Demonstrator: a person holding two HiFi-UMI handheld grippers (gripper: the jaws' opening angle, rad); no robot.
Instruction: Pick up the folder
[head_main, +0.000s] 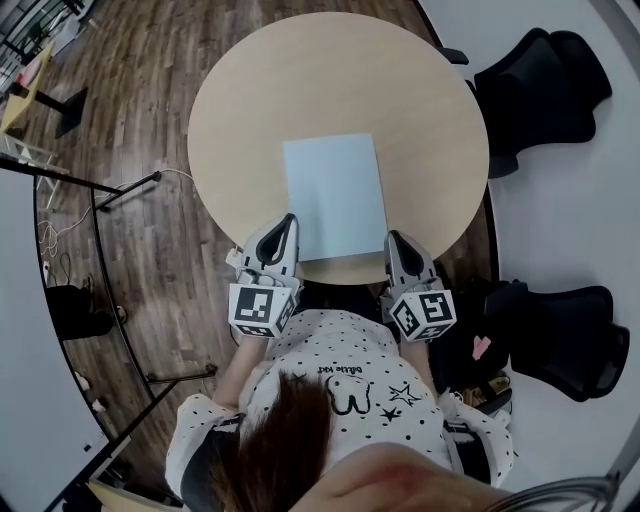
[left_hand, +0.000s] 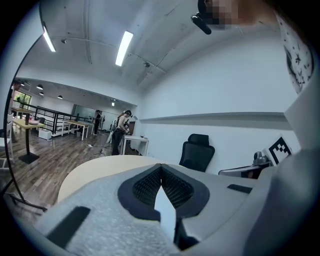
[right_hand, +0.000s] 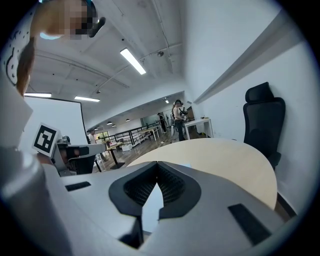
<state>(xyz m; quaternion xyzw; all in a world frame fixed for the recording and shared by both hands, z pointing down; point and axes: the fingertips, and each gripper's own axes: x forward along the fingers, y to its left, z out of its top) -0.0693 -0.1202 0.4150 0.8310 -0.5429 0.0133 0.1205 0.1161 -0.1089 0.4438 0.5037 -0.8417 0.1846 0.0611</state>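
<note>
Both hands sit low at the near end of the folder (head_main: 335, 195). The left gripper (head_main: 291, 220) points along its left edge and the right gripper (head_main: 392, 238) along its right, each with jaws pressed together. The folder lies flat on the round bench (head_main: 300, 90).

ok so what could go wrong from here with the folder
Both the left claw and right claw are shut on just the near side edges of the folder, so its far end may sag or slip out on lifting. Raising one claw faster could twist or crease it against the table.
</note>
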